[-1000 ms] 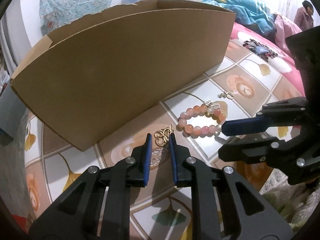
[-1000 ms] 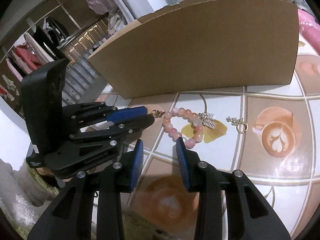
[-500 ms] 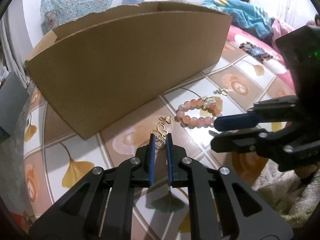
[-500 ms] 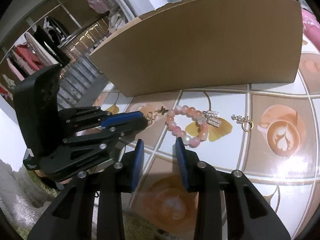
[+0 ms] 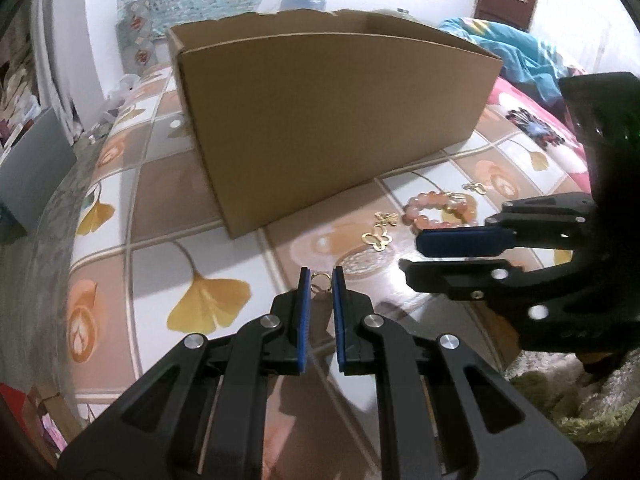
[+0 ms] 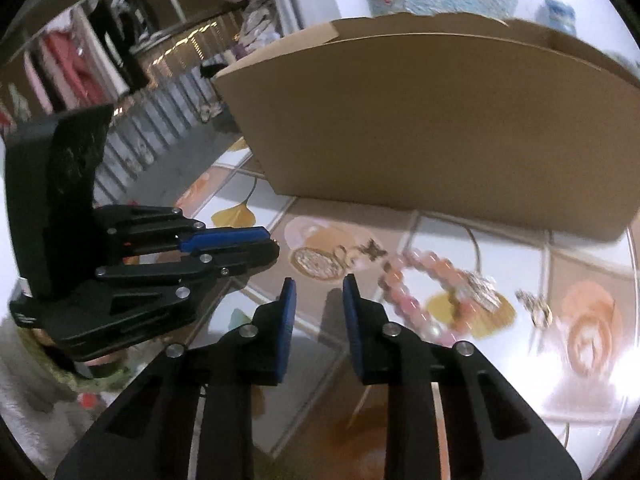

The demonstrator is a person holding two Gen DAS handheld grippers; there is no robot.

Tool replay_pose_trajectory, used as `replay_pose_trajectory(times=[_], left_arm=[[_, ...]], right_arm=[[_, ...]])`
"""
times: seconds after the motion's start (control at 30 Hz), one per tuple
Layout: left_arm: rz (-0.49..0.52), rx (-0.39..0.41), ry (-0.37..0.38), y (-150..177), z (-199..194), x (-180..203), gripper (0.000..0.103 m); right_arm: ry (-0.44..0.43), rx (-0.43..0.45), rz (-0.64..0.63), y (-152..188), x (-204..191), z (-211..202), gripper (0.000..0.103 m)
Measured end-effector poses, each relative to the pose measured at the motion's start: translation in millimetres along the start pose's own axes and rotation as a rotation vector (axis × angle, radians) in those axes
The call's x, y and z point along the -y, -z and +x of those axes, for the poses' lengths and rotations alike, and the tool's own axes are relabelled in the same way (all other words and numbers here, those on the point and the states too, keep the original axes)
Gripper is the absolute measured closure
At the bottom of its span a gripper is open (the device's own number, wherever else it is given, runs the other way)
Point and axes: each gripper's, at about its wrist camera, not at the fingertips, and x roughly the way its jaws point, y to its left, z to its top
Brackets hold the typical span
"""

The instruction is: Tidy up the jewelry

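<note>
My left gripper (image 5: 319, 276) is shut on a small gold ring piece (image 5: 319, 281) and holds it above the tablecloth. A gold butterfly earring (image 5: 376, 239) and a second gold charm (image 5: 386, 219) lie on the cloth beyond it. A pink bead bracelet (image 5: 438, 212) with a silver charm lies to the right; it also shows in the right wrist view (image 6: 424, 292). A gold clasp (image 6: 536, 306) lies further right. My right gripper (image 6: 318, 292) is open and empty, hovering left of the bracelet. An open cardboard box (image 5: 332, 120) stands behind the jewelry.
The table carries a glossy cloth with ginkgo leaf and coffee cup prints (image 5: 208, 304). A bed with a pink cover (image 5: 536, 120) is at the right. Clothes racks (image 6: 80, 52) stand at the left.
My left gripper has drawn back and up from the butterfly earring with a small gold ring piece between its pads. The right gripper shifted slightly and stays open.
</note>
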Motion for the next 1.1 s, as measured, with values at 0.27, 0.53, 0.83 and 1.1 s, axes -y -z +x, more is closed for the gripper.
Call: replay_pose_trajectory(times=[0.27, 0.53, 0.83, 1.1], left_arm=[[-0.006, 0.011, 0.005, 3.8, 0.9, -5.9, 0.093], [0.002, 0.025, 0.035, 3.0, 0.6, -9.3, 0.093], [0.007, 0.031, 0.046, 3.0, 2.2, -11.4, 0.093], [0.009, 0.033, 0.049, 2.1, 3.1, -10.7, 0.093]], right_arm=[[0.126, -0.025, -0.124, -12.6, -6.4, 13.3, 0.083], [0.126, -0.071, -0.25, -23.9, -3.5, 17.8, 0.083], [0.031, -0.172, -0.407, -36.0, -0.1, 18.9, 0.086], [0.01, -0.168, -0.366, -33.9, 0.0, 15.2, 0.096]])
